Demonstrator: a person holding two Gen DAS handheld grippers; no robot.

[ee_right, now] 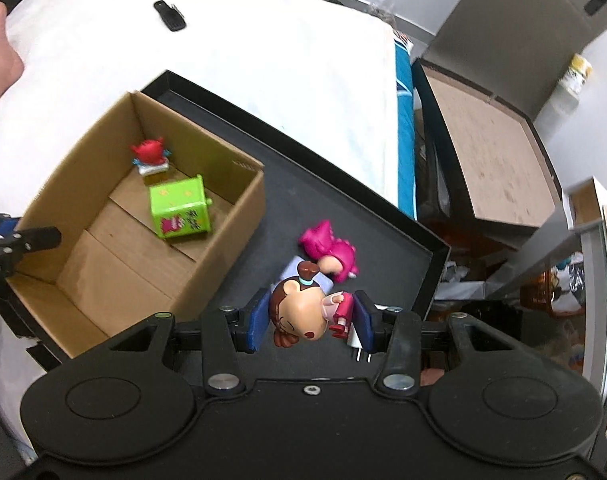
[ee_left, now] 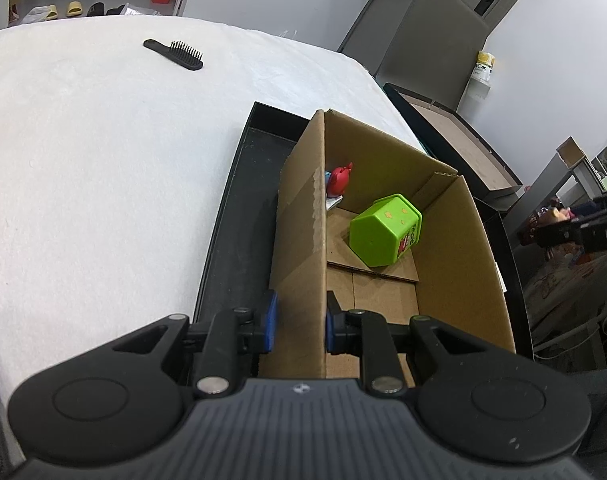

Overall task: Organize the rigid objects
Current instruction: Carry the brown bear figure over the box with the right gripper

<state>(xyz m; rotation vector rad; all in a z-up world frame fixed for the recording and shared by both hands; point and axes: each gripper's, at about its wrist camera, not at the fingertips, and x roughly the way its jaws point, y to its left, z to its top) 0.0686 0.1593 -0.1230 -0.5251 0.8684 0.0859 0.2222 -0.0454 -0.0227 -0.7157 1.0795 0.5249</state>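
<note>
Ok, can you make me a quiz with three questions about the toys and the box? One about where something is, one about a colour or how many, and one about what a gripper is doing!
1. Where is the hairbrush?
A. In the cardboard box
B. On the white surface, away from the box
C. In the black tray

2. How many things lie inside the cardboard box?
A. Two
B. Four
C. None

3. What is the right gripper doing?
A. Hanging open and empty
B. Clamping the box wall
C. Holding a doll with brown hair

Answers:
1. B: the brush lies alone on the white surface.
2. A: only the green container and the red figure are in there.
3. C: the brown-haired doll sits between its blue pads; it is the left gripper that clamps the wall.
</note>
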